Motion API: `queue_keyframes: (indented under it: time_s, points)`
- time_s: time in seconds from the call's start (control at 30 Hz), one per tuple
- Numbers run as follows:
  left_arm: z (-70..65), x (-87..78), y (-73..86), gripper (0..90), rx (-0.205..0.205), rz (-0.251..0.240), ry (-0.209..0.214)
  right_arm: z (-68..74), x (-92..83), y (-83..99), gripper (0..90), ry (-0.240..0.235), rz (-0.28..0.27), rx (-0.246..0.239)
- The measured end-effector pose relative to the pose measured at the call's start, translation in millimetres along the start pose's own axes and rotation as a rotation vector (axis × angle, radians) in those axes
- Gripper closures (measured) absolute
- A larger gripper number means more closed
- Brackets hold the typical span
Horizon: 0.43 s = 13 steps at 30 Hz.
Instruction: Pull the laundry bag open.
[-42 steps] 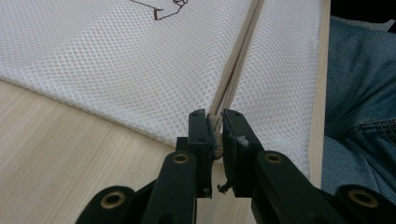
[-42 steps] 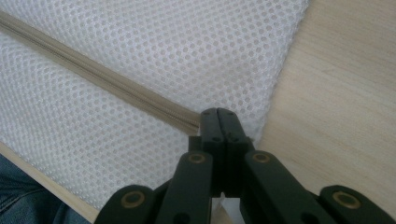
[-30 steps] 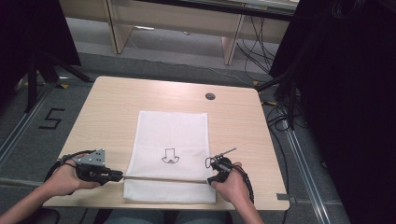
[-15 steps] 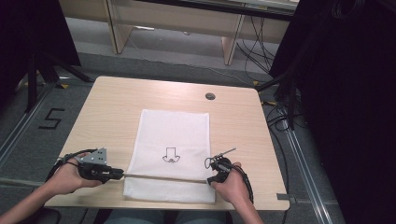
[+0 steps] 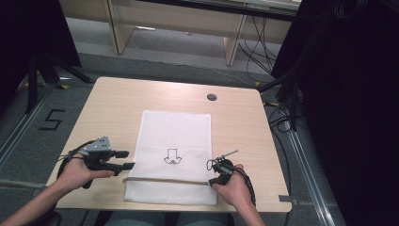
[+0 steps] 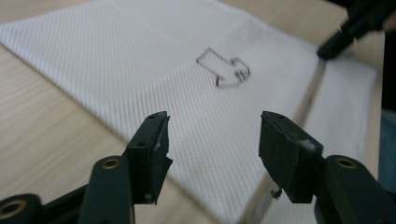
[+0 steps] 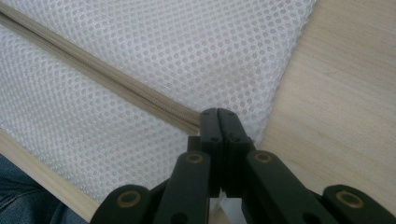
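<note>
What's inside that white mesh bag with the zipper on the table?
Nothing shows through the white mesh bag, which lies flat on the table. The printed arrow is on top. Whether it holds something thin cannot be told.

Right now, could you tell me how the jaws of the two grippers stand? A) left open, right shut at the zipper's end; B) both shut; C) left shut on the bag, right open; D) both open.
A: the left gripper shows a wide gap between its jaws over the white mesh bag, while the right gripper has its jaws pressed together at the end of the beige zipper.
</note>
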<state>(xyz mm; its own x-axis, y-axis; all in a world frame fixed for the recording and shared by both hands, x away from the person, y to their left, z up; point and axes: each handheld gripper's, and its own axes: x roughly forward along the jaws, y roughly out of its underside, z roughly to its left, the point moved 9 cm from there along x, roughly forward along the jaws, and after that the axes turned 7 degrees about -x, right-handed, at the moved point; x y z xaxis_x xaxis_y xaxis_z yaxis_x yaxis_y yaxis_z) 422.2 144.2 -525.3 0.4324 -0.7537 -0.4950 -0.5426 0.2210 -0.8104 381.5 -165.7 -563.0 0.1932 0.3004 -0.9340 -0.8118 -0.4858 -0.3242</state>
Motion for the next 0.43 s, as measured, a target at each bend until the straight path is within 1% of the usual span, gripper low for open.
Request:
queue_keyframes:
  time_s: [0.03, 0.07, 0.1, 0.13, 0.17, 0.2, 0.23, 0.27, 0.3, 0.33, 0.37, 0.4, 0.43]
  points:
    - [0.9, 4.8, -5.8, 40.6, 0.0, -0.022, -0.017, -0.8, 0.9, -0.8, 90.0, -0.007, -0.01, -0.018]
    - [0.9, 4.8, -5.8, 39.8, 0.0, -0.022, -0.017, -0.8, 0.9, -0.8, 90.0, -0.007, -0.01, -0.018]
    - [3.2, 12.7, -13.3, 39.3, -0.007, -0.05, -0.044, -0.9, 0.8, -0.7, 89.9, -0.006, -0.011, -0.024]
    - [3.2, 12.7, -13.3, 38.4, -0.007, -0.05, -0.044, -0.9, 0.8, -0.7, 89.9, -0.006, -0.011, -0.024]
    - [5.7, 15.4, -14.8, 37.7, -0.01, -0.058, -0.067, -2.6, 2.0, -1.8, 88.6, 0.004, -0.029, -0.039]
    - [10.6, 16.2, -11.6, 37.9, -0.001, -0.055, -0.1, -2.8, 2.2, -1.7, 88.0, 0.006, -0.031, -0.042]
    - [10.6, 16.2, -11.6, 38.5, -0.001, -0.055, -0.1, -2.8, 2.2, -1.7, 88.0, 0.006, -0.031, -0.042]
    - [18.0, 14.2, -3.3, 39.0, 0.021, -0.029, -0.133, -2.0, 1.2, -1.9, 85.6, -0.002, -0.04, -0.058]
    - [20.8, 12.8, -0.3, 39.3, 0.016, -0.019, -0.138, -1.7, 0.6, -1.8, 83.9, -0.003, -0.043, -0.067]
    - [20.8, 12.8, -0.3, 39.3, 0.016, -0.019, -0.138, -1.9, 0.2, -2.2, 80.6, -0.003, -0.047, -0.081]
    - [26.8, 9.5, 1.0, 39.3, 0.007, -0.023, -0.156, 0.6, -1.2, -0.7, 77.9, -0.006, -0.033, -0.042]
    - [26.8, 9.5, 1.0, 39.3, 0.007, -0.023, -0.156, 0.6, -1.2, -0.7, 77.9, -0.006, -0.033, -0.042]
    - [29.1, 6.9, -0.5, 39.3, -0.002, -0.026, -0.162, 1.2, -1.6, -0.9, 76.8, -0.004, -0.036, -0.047]
